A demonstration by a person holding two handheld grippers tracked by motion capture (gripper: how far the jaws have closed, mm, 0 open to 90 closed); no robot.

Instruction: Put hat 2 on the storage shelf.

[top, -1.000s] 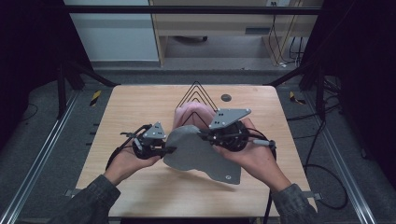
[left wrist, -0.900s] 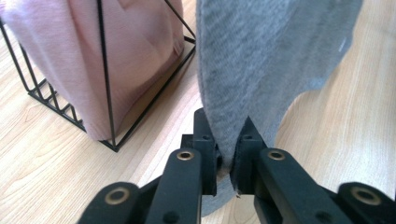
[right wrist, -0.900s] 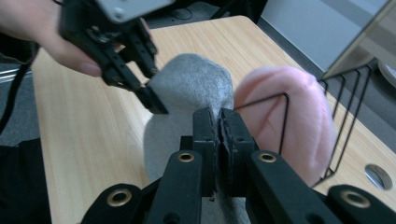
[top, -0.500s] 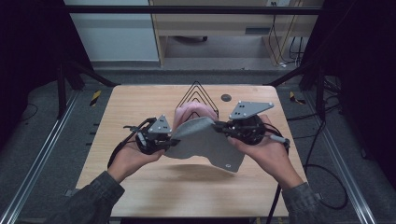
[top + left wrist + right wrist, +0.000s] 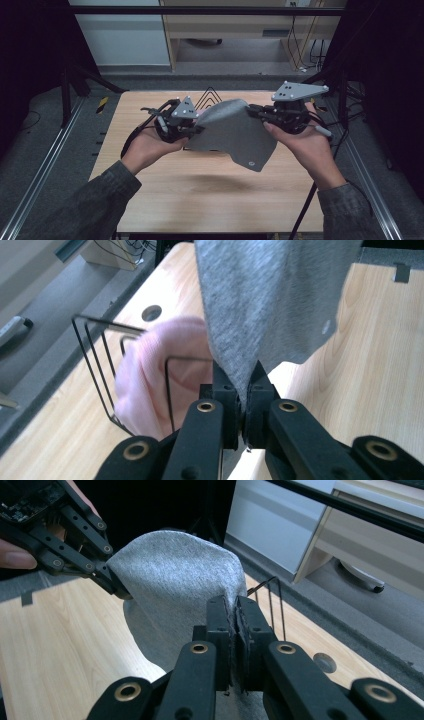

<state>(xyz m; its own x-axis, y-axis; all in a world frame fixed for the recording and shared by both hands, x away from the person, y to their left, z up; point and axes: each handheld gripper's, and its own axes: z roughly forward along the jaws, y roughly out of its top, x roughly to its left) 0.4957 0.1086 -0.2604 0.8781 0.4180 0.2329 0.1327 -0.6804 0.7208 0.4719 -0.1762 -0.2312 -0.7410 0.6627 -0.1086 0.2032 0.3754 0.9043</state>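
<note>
A grey cloth (image 5: 230, 134) hangs in the air over the wooden table (image 5: 165, 200), stretched between both grippers. My left gripper (image 5: 197, 129) is shut on its left edge, and in the left gripper view the jaws (image 5: 240, 374) pinch the grey cloth (image 5: 270, 300) from below. My right gripper (image 5: 253, 113) is shut on the cloth's upper right edge; the right gripper view has its jaws (image 5: 234, 606) closed on the grey fabric (image 5: 170, 575), with the left gripper (image 5: 114, 584) at the far corner. A small round mark (image 5: 250, 163) sits near the cloth's hanging lower corner.
A black wire rack (image 5: 209, 96) stands at the table's far middle, behind the cloth. A pink cloth (image 5: 150, 375) lies draped in the wire rack (image 5: 95, 355). A round hole (image 5: 325, 662) is set in the tabletop near the far edge. Metal rails (image 5: 45, 165) flank the table.
Both hands have risen and drawn apart, lifting the grey cloth clear of the table. The pink cloth is now hidden behind it in the high view.
</note>
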